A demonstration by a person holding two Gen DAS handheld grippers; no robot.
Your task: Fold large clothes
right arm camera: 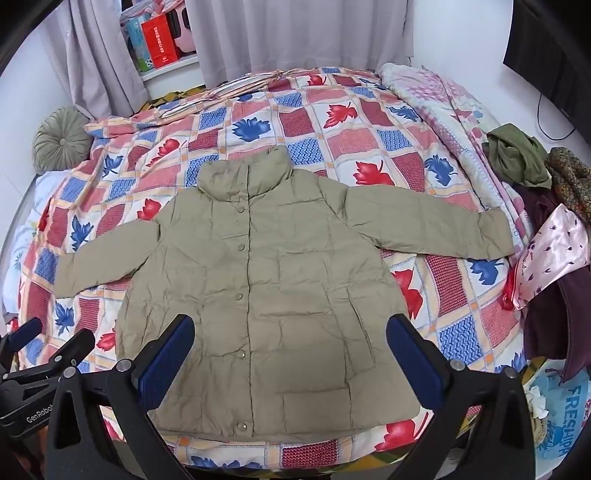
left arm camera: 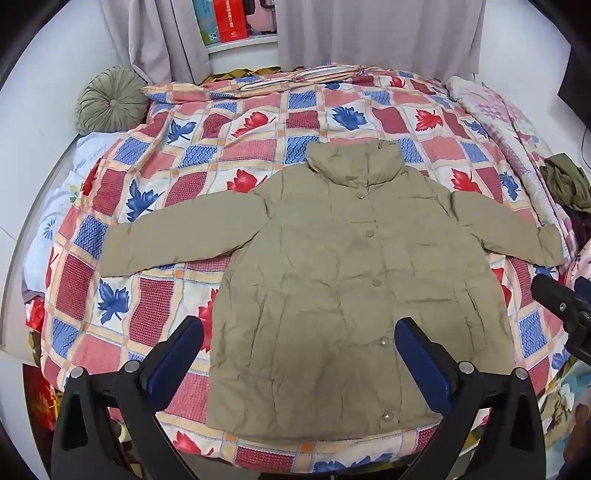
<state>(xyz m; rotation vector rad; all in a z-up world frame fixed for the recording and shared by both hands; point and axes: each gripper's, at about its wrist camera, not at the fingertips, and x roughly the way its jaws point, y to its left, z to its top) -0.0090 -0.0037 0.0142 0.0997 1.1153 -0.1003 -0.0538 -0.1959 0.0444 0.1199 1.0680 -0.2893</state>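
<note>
The jacket [left arm camera: 343, 280] is a khaki padded garment laid flat, front side up, on the bed [left arm camera: 155, 206]. Its hem lies along the near edge of the bed, and its stand-up collar [left arm camera: 354, 162] points toward the far edge. Both sleeves are spread outward: one sleeve [left arm camera: 177, 240] extends toward the left edge of the bed, the other sleeve [right arm camera: 439, 229] toward the right edge. The front placket is fastened with a row of snap buttons [left arm camera: 376, 282] running from collar to hem.

The left gripper [left arm camera: 299, 347] hovers above the hem area with its jaws spread wide; nothing is between the blue pads [left arm camera: 173, 362]. The right gripper [right arm camera: 291, 347] is likewise above the lower part of the jacket, jaws wide apart and holding nothing.

The bed carries a quilt [right arm camera: 332, 122] patterned with red and blue leaves. A round green cushion [left arm camera: 110, 99] sits at the far left corner. A pile of clothes [right arm camera: 546, 206] lies along the right edge, near the end of the right-hand sleeve. Grey curtains [right arm camera: 280, 33] hang beyond the far edge.
</note>
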